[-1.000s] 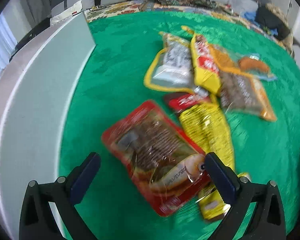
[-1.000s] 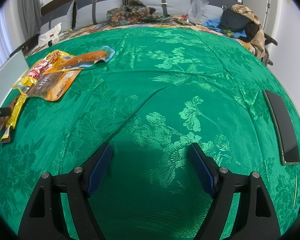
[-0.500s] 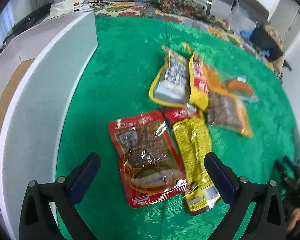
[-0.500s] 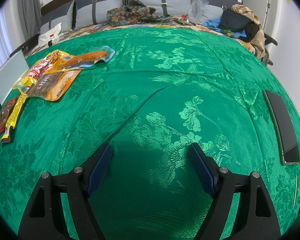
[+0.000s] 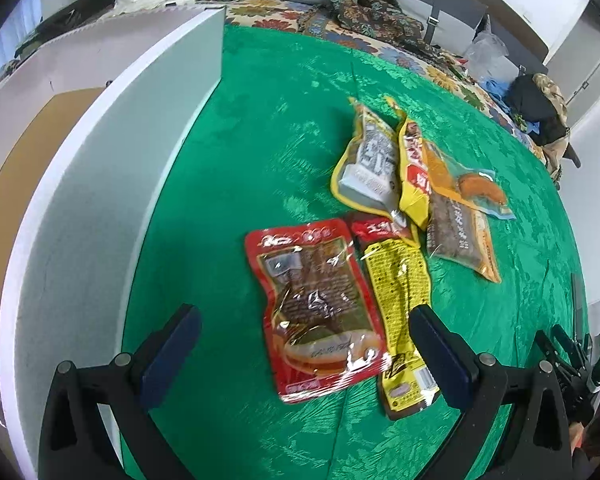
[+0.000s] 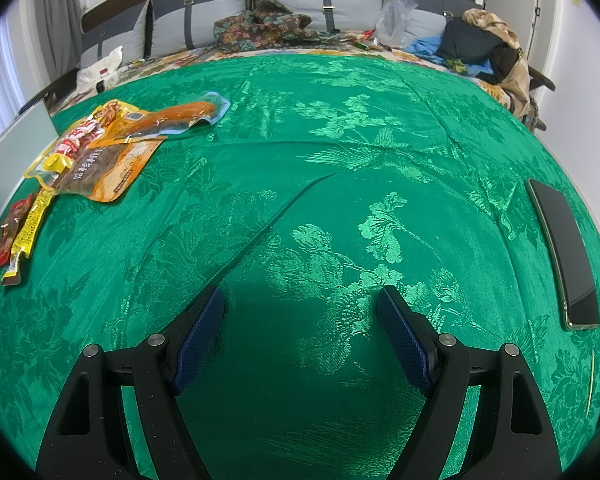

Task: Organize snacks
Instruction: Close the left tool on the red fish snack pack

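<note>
Pulled back and higher now, the left hand-held gripper [image 5: 304,344] hangs spread wide over the red plastic snack pouch [image 5: 314,304] lying flat on the green brocade bedspread [image 5: 260,140]; right hand-held gripper [image 6: 300,334] spread too, empty; yellow snack packets [image 5: 400,288] touching beside; white box wall [image 5: 100,184] left.

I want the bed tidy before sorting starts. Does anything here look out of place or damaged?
Nothing looks torn or spilled. The snack packets sit in a loose, overlapping heap: the red packet and long yellow packet lie side by side, others crisscross behind. One non-snack stands out: a dark phone lying on the green cover, far from the heap.
</note>
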